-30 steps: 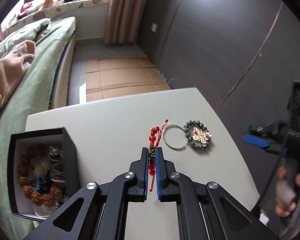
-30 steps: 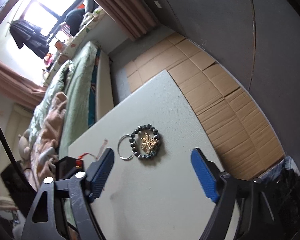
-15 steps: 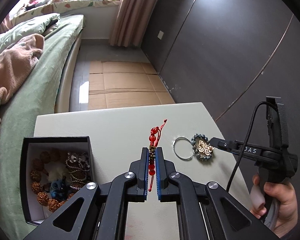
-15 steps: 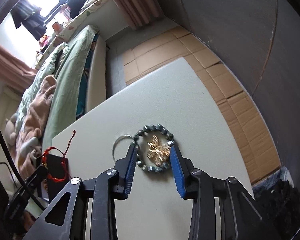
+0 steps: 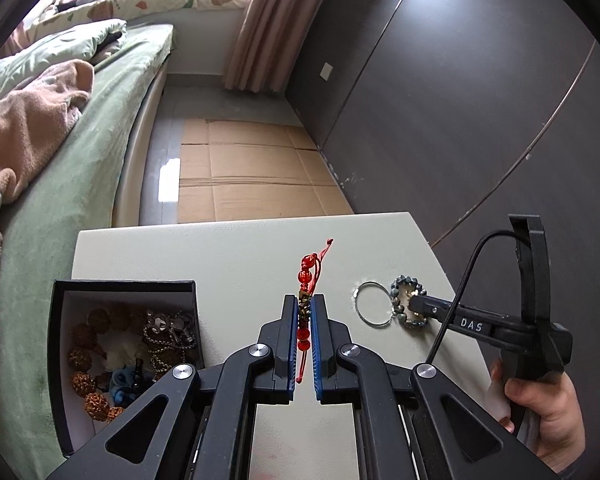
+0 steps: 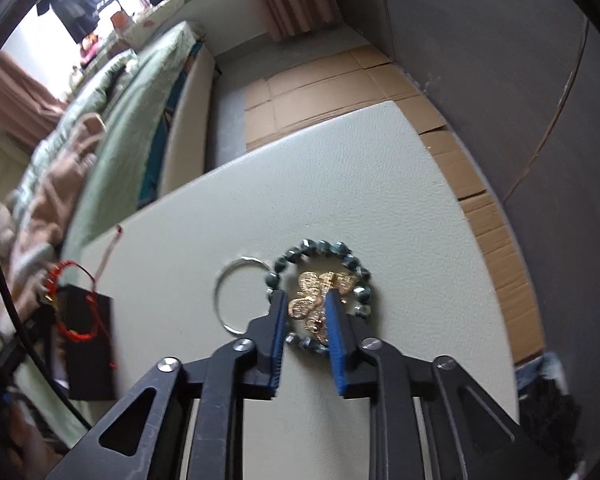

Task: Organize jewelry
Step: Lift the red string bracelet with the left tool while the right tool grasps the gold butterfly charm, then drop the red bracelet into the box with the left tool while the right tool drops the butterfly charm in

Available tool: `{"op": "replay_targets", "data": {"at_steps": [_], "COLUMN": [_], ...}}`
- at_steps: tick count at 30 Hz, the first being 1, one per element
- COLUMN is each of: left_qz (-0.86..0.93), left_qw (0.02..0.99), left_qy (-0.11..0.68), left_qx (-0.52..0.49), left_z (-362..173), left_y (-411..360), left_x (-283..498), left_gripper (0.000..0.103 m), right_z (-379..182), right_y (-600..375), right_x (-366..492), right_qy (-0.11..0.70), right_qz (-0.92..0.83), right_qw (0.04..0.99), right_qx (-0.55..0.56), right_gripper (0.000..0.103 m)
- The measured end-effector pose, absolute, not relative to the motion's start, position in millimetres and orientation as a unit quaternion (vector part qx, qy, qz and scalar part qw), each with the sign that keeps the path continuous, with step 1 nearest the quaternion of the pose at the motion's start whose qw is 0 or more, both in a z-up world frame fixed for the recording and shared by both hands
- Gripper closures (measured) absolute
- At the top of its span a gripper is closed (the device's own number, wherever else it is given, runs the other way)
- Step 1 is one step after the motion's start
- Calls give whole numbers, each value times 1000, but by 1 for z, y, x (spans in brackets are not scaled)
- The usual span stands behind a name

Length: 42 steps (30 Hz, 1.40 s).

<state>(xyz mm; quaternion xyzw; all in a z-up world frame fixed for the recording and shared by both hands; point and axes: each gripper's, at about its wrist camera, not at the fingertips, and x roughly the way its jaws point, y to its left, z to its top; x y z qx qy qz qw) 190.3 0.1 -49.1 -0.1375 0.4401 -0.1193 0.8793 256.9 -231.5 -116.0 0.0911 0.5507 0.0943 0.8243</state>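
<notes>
My left gripper [image 5: 304, 301] is shut on a red bead bracelet [image 5: 306, 276] with a red cord, held above the pale table [image 5: 220, 248] just right of the black jewelry box [image 5: 124, 282]. To the right lies a dark bead bracelet [image 6: 320, 245] with a gold butterfly ornament [image 6: 306, 308] inside its loop. My right gripper [image 6: 305, 298] points down into that loop and its jaws are closing, with the ornament between them. The right pad overlaps the ornament and a thin gap shows at the left pad. A silver ring [image 6: 220, 292] touches the bead bracelet's left side.
The box holds brown bead bracelets, a metal chain and a blue piece. A bed [image 5: 80, 152] with green covers runs along the table's left side. Flat cardboard [image 5: 252, 176] covers the floor beyond the table, and a dark wall [image 5: 460, 100] stands on the right.
My right gripper came down over the dark bead bracelet and its jaws narrowed from wide apart to close around the gold ornament. The left gripper shifted slightly with the red bracelet still in it.
</notes>
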Motion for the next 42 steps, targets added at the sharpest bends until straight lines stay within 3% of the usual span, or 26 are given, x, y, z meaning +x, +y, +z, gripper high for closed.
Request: {"op": "replay_targets", "data": {"at_steps": [7,29,42], "left_qz": [-118,-72,-26], "left_qw": [880,903,867], "left_qy": [439,390,458], "left_qx": [-137,-164,-193], "left_z": [-48,-9,-45], "left_y": [2,60,104], "left_x": [188,145,152], "left_gripper": [97,97,96], "right_z": [-114,-54,-47], "right_y": [-230,-207,-170], "right_x": [258,209,198], "right_qy": [545,465,455], "right_qz": [78,180,228], "right_qw": [832,854,848], "right_qx": [68,148,147], "right_gripper": [101,101,101]}}
